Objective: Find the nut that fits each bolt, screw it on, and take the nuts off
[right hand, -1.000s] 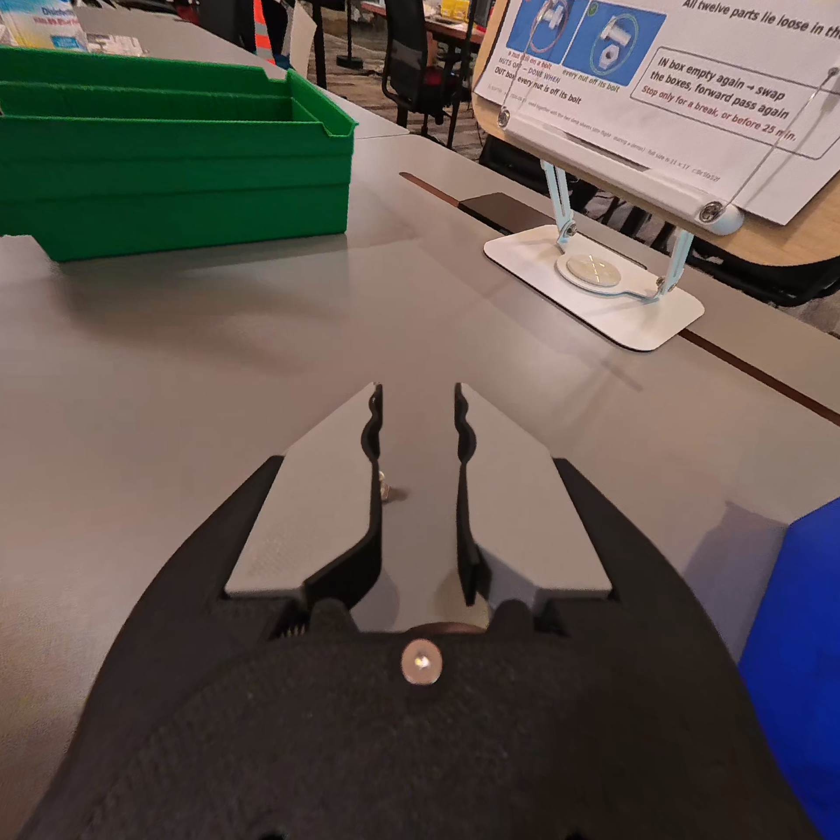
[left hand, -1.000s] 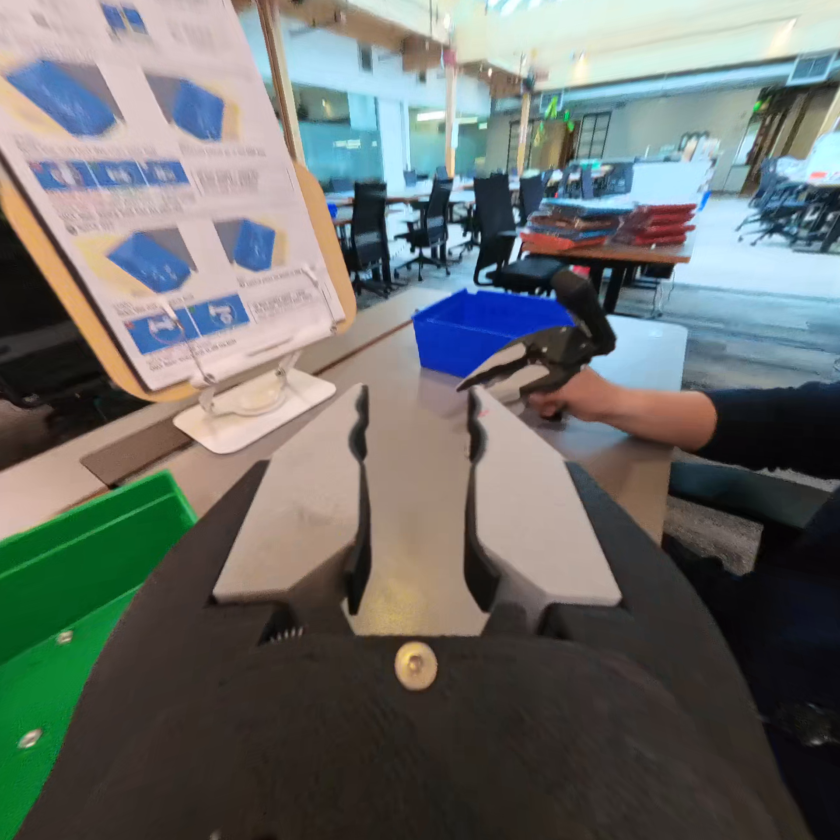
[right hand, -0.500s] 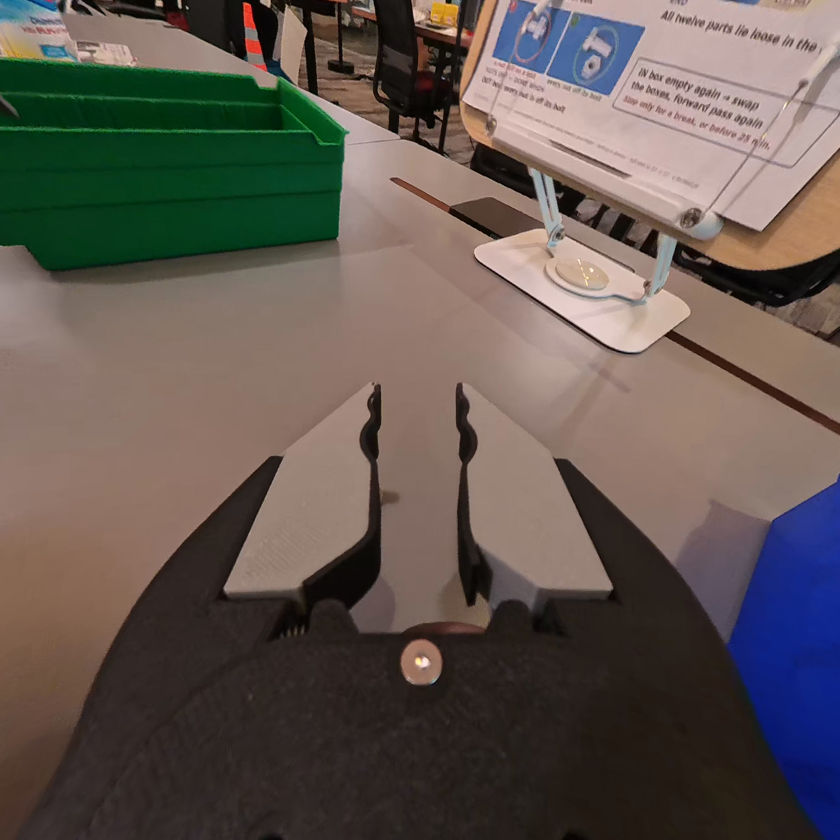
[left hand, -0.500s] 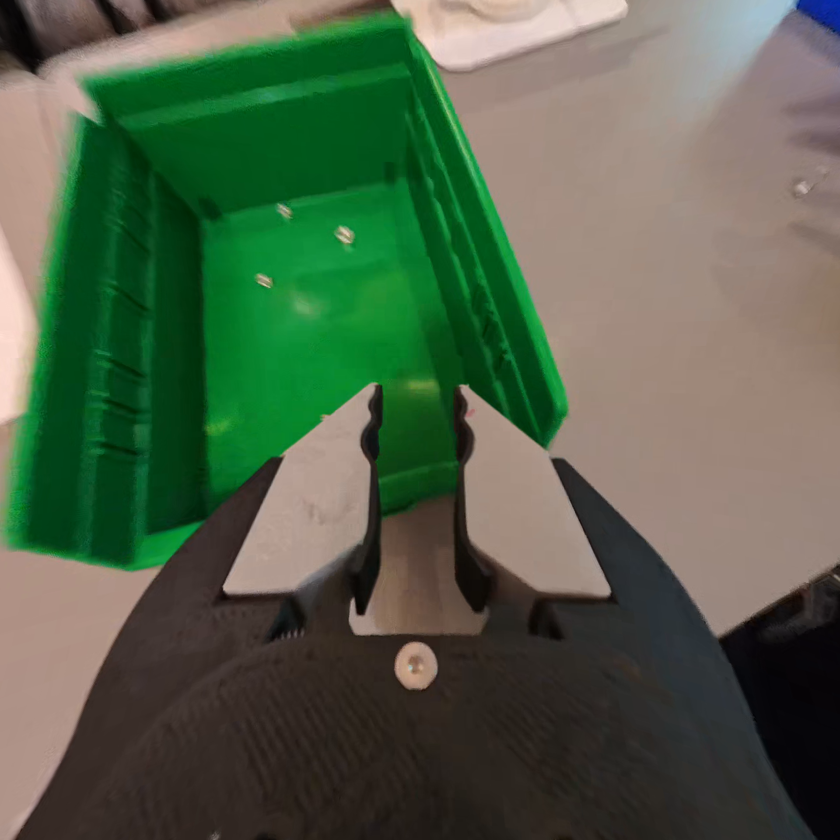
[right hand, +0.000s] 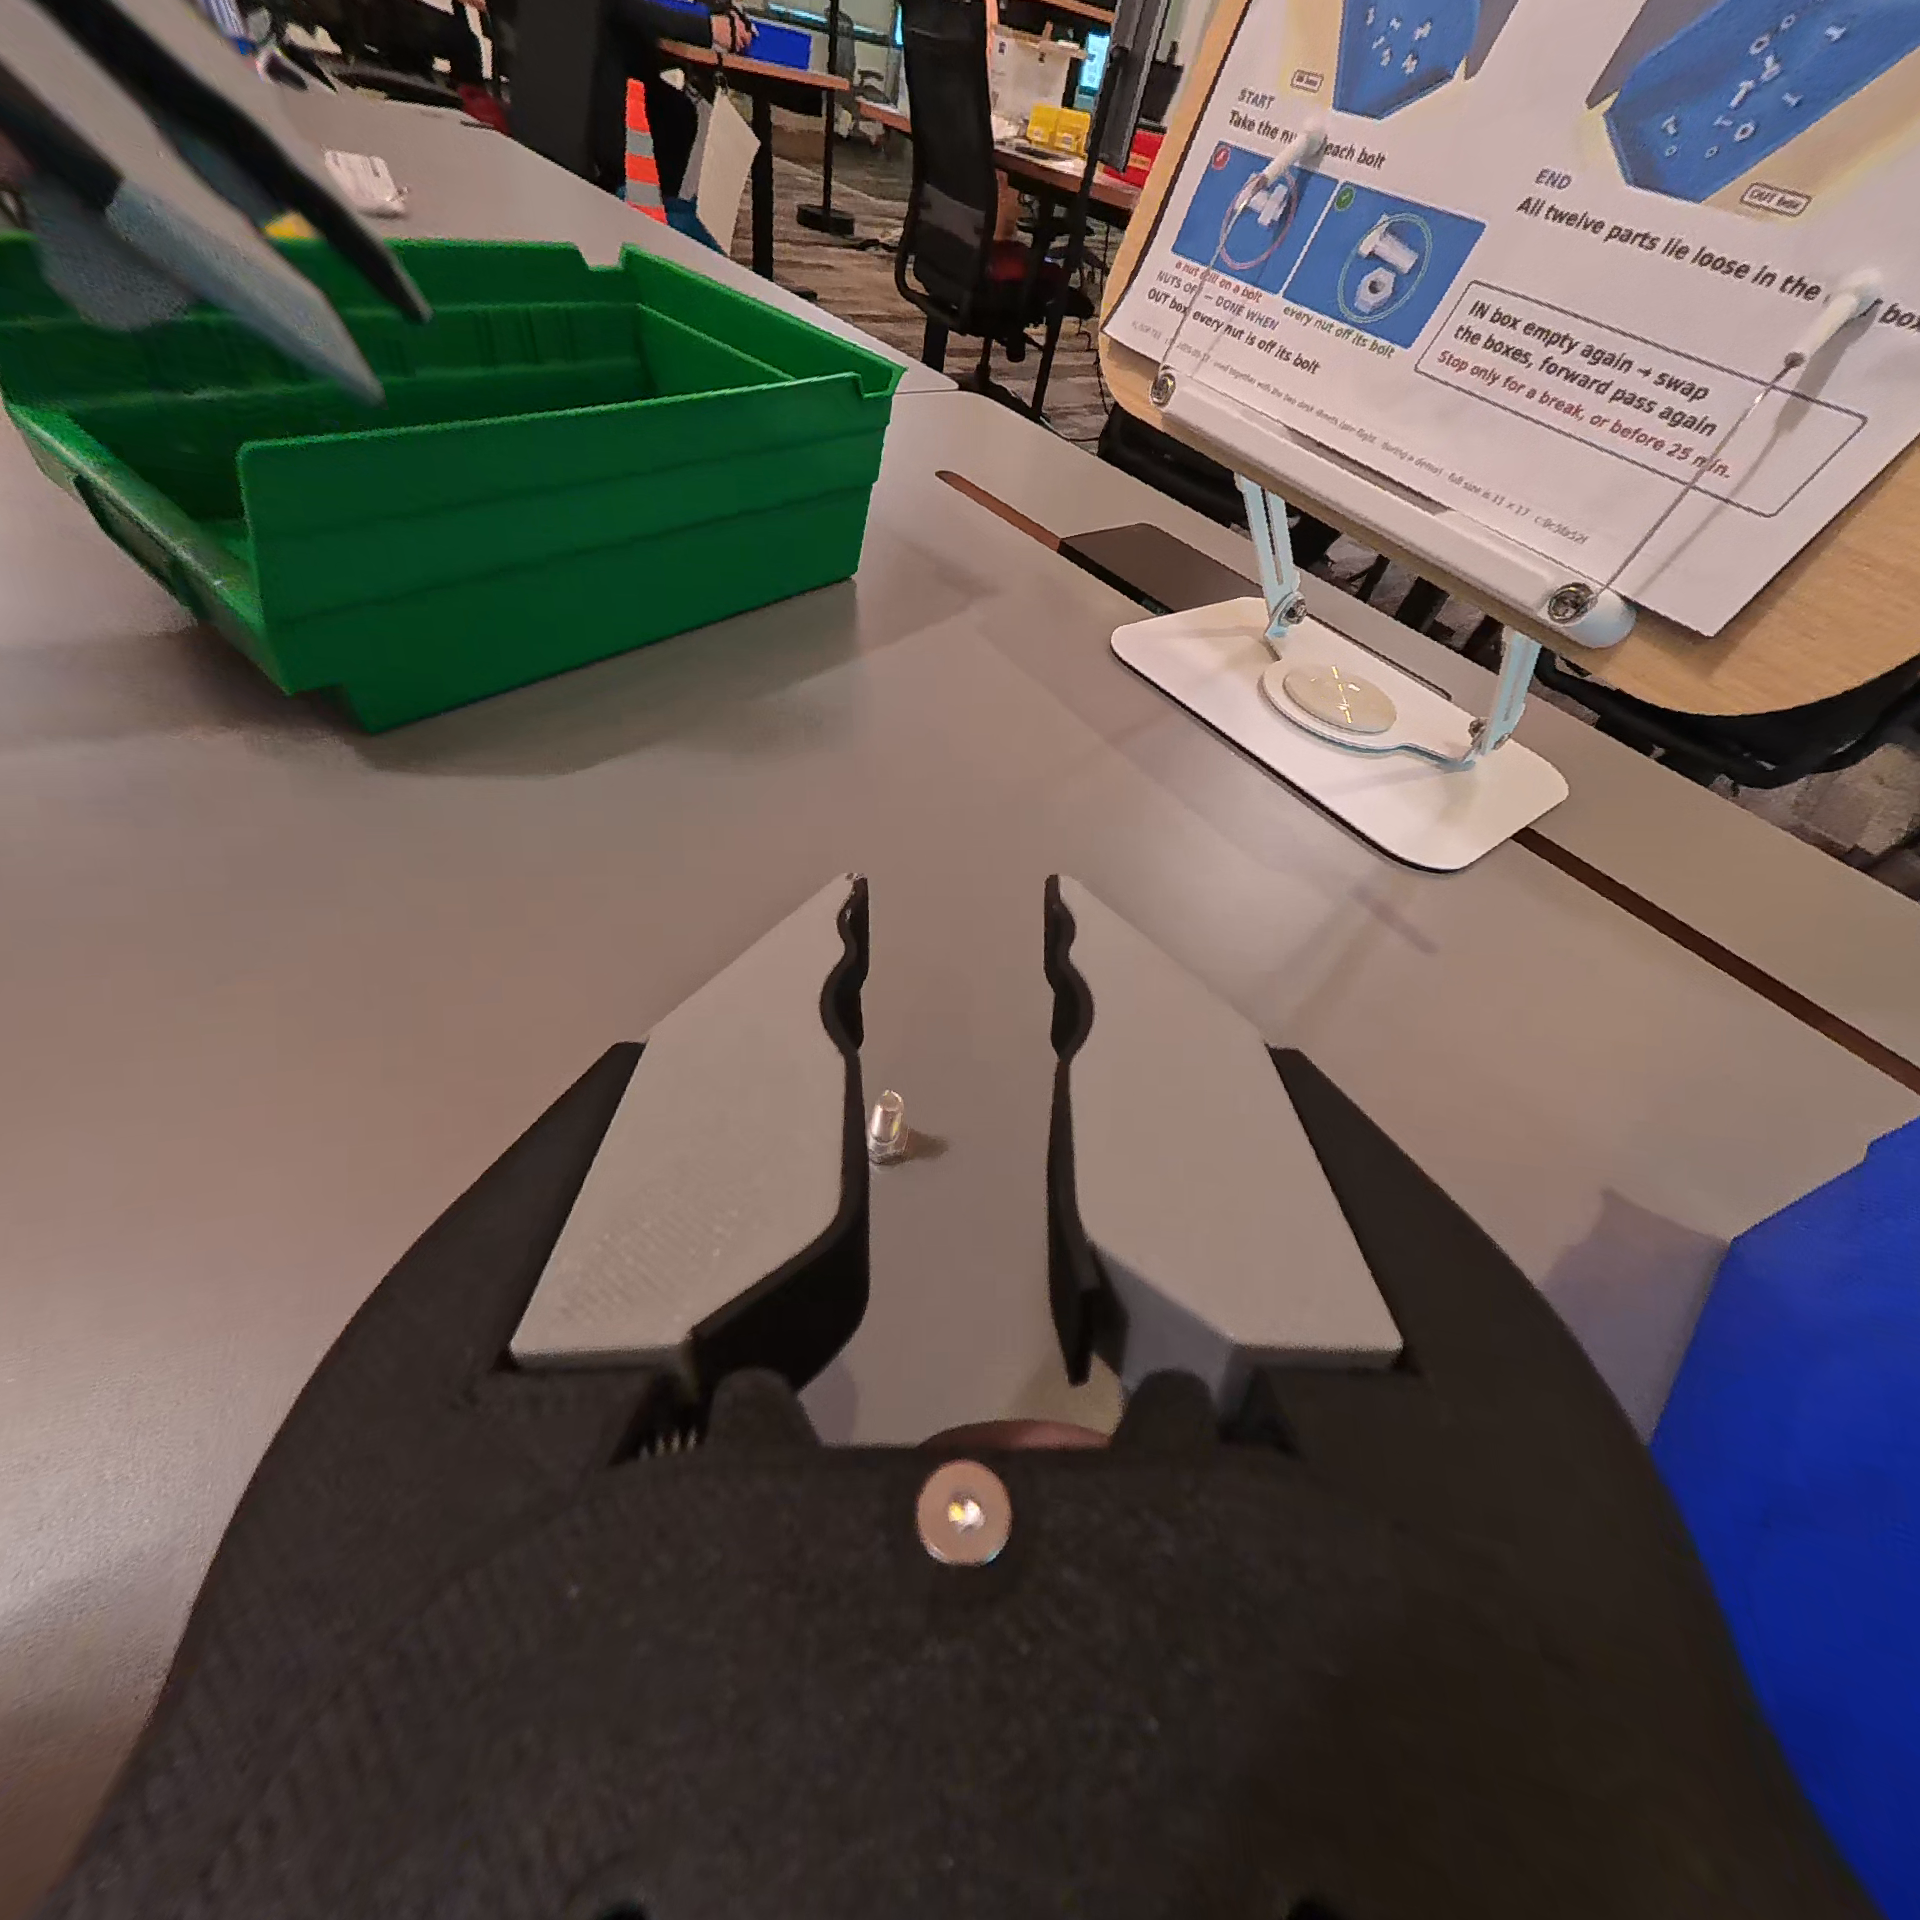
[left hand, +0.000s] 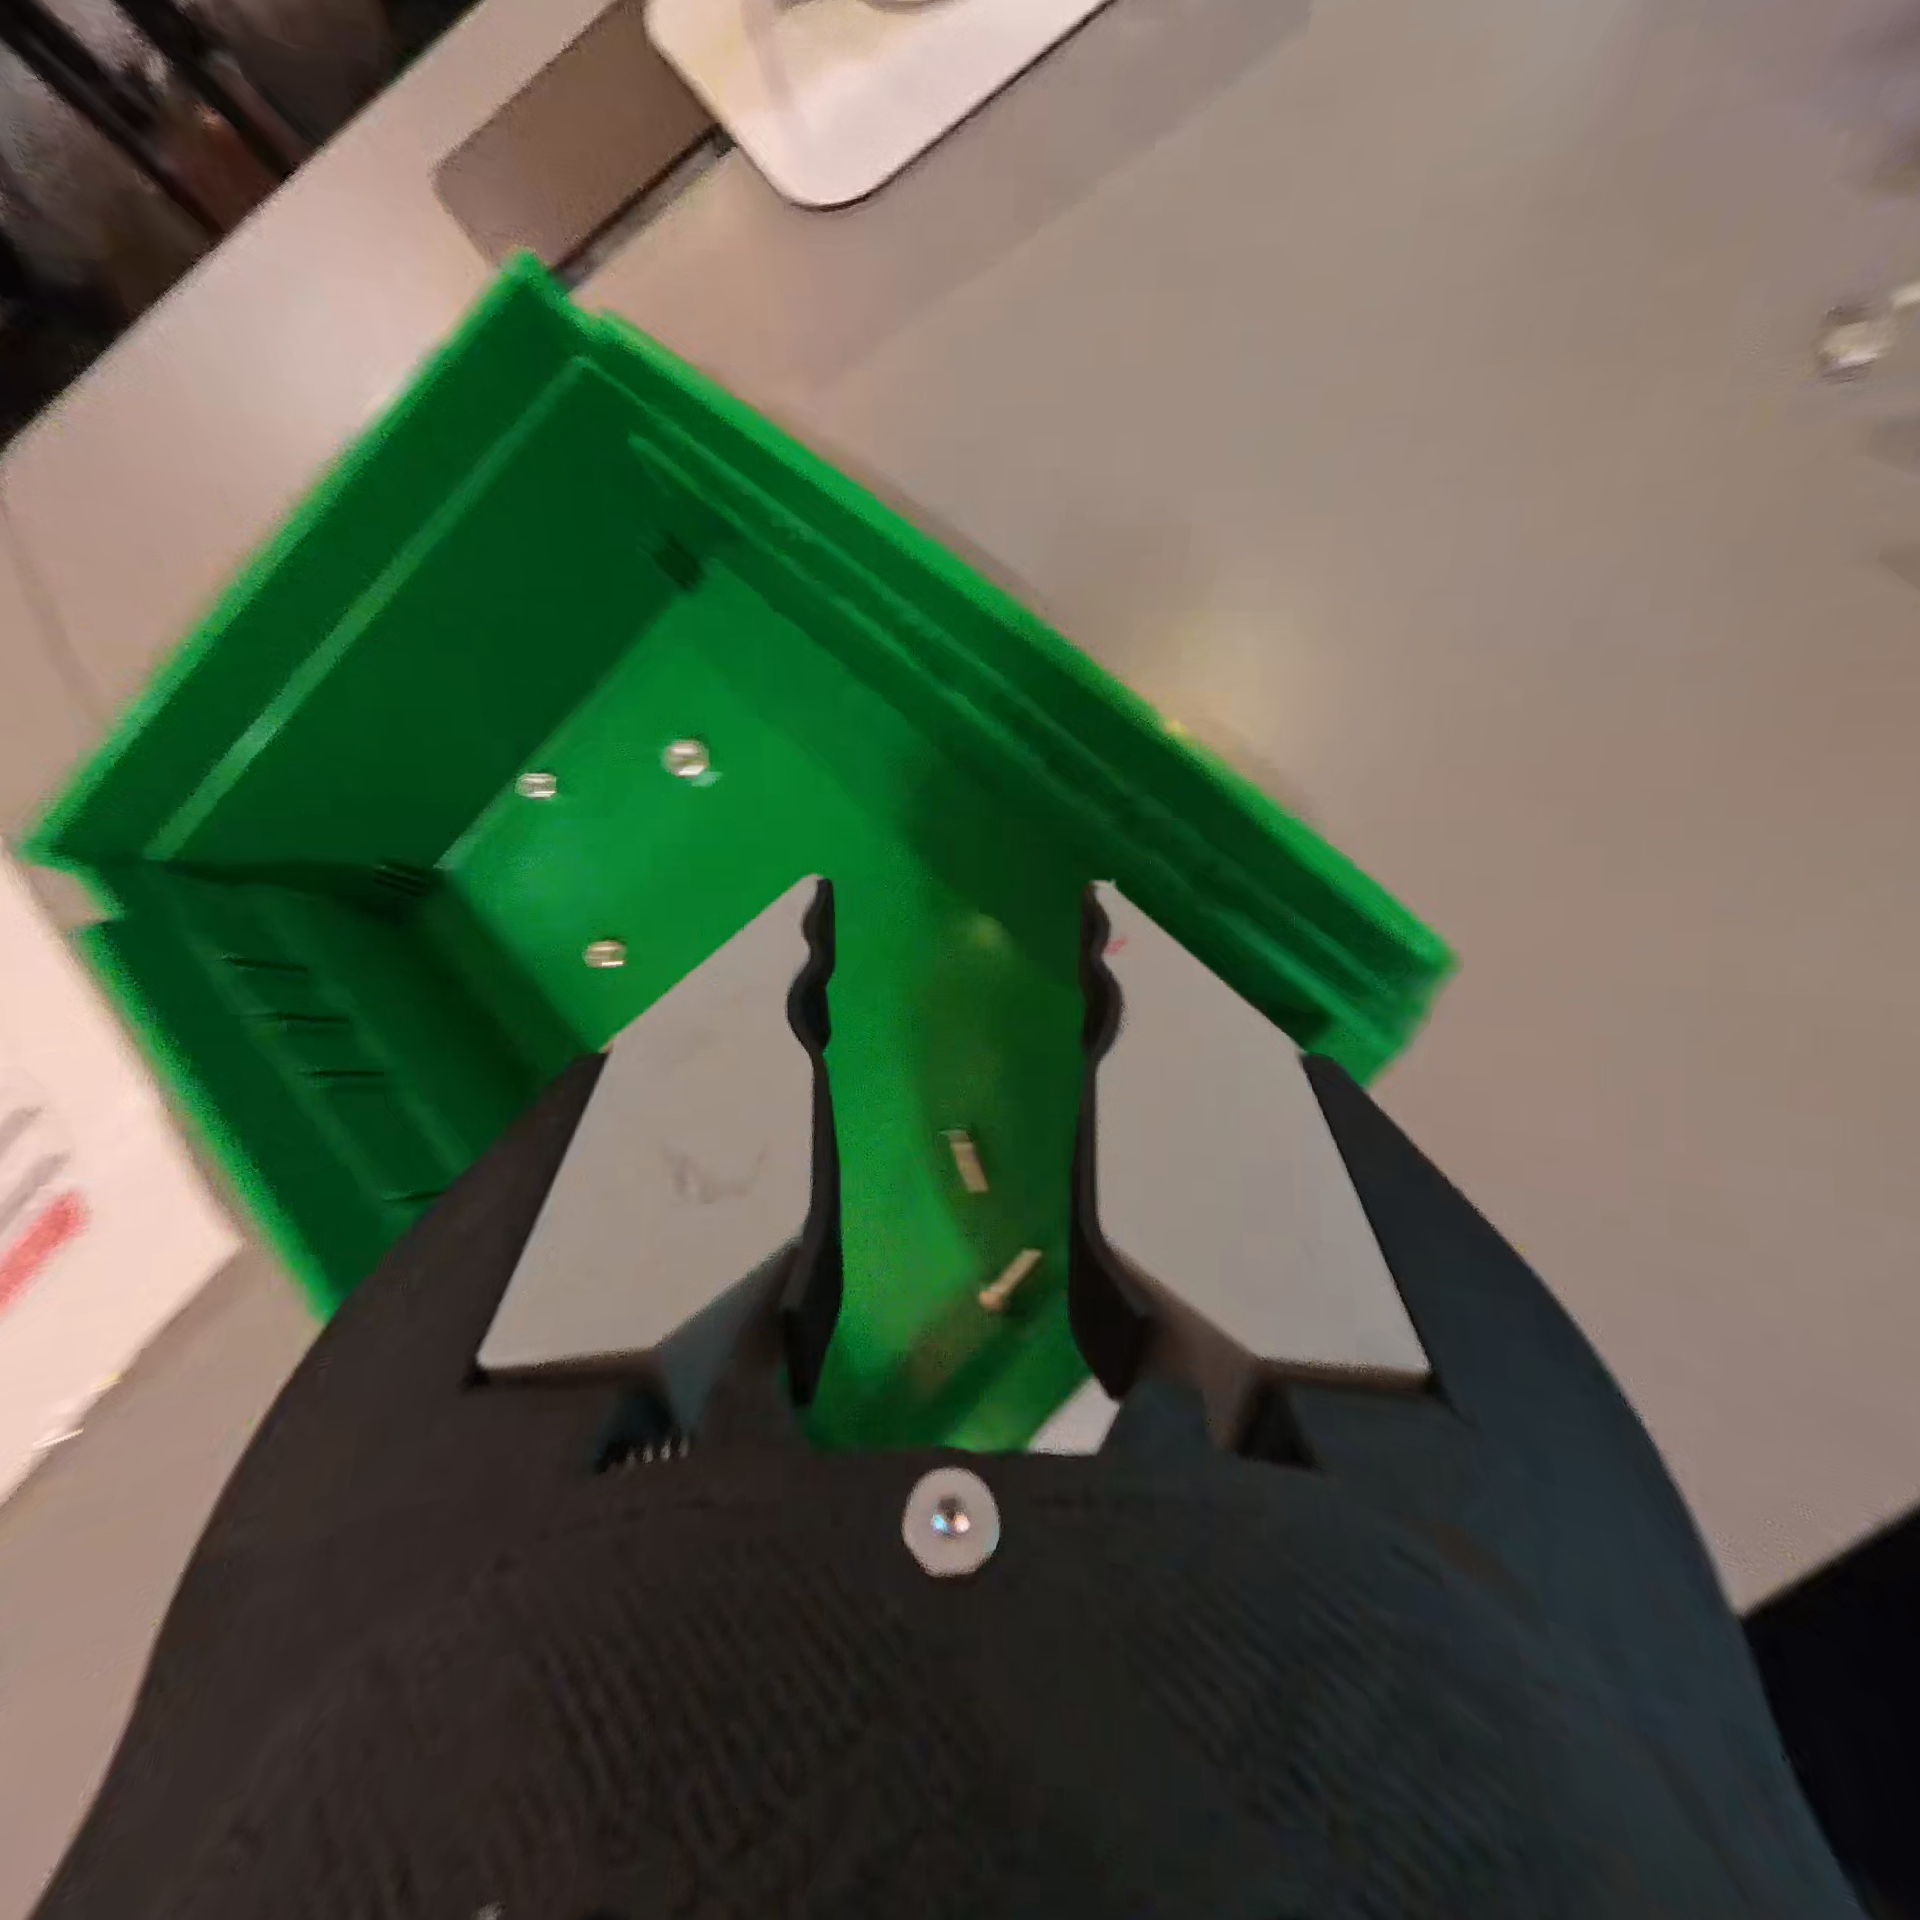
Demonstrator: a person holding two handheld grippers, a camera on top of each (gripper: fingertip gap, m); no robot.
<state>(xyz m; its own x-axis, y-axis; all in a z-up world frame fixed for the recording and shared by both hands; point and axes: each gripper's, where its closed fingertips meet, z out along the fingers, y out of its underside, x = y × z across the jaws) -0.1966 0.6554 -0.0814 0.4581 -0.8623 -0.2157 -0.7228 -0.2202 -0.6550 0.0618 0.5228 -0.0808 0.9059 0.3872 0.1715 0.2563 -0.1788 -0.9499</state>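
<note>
Left gripper [left hand: 951, 935]: swung from facing the room to hanging over the green bin [left hand: 343, 665], fingers open, empty; nuts [left hand: 681, 758] and bolts [left hand: 1008, 1278] lie inside. A pick looks imminent.
Right gripper [right hand: 954, 894]: unchanged, open, empty, straddling a bolt [right hand: 885, 1127] upright on the worktop [right hand: 468, 935].

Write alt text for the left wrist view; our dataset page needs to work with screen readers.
The open left gripper hangs over a green bin on a grey table; two bolts show between its fingers, and three small metal parts lie farther in.
</note>
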